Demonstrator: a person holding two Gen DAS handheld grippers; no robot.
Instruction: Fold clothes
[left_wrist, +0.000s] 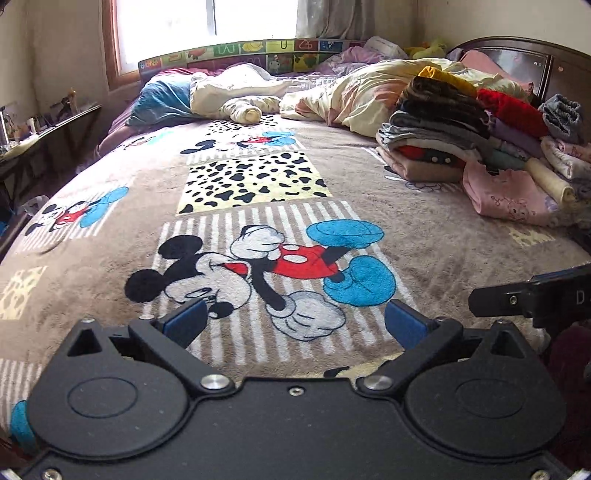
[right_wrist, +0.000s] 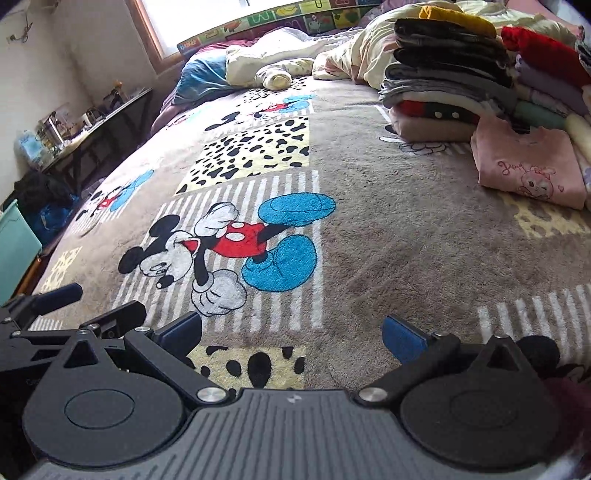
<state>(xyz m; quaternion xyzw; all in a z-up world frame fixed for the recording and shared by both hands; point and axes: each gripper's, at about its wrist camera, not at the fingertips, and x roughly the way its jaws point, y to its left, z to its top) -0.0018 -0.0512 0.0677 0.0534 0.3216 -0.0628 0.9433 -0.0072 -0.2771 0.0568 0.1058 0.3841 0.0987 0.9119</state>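
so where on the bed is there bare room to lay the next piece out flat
The blanket lies bare across the middle, from the mouse print back to the rumpled duvet. The right side is crowded: the folded stack and the pink top beside it. The far end holds pillows.

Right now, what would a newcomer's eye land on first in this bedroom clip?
First, the big cartoon mouse printed mid-blanket on the bed, straight ahead of both open, empty claws: left claw, right claw. Next, the tall stack of folded clothes at far right, a folded pink top lying in front of it. A rumpled cream duvet sits beyond, near the window.
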